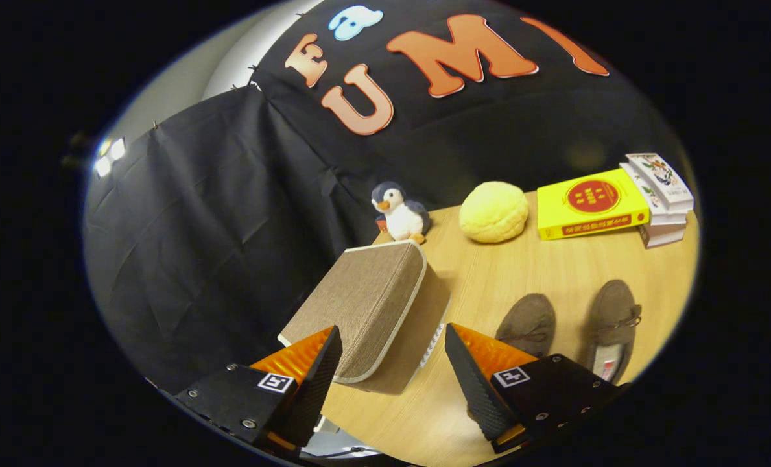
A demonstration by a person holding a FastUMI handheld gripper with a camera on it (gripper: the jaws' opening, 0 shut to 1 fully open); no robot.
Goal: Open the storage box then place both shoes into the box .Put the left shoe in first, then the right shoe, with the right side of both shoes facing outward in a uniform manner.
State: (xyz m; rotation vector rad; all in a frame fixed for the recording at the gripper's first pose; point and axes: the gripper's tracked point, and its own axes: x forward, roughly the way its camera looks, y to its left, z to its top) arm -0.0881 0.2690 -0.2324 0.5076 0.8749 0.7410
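While the jaws gape, the storage box [366, 305] sits between them, closed.

- The storage box [359, 305] looks like coarse woven cloth, matt, with a pale piped rim.
- The two shoes [570, 327] look like soft, matt suede.
- The table [489, 272] is smooth, wood-grained.
- The penguin toy [399, 212] is fuzzy plush.
- The yellow ball [493, 212] has a rough, dimpled surface.
- The books [618, 201] have smooth paper covers.
- The gripper [391, 357], its fingers spread, has ribbed pads [473, 383].
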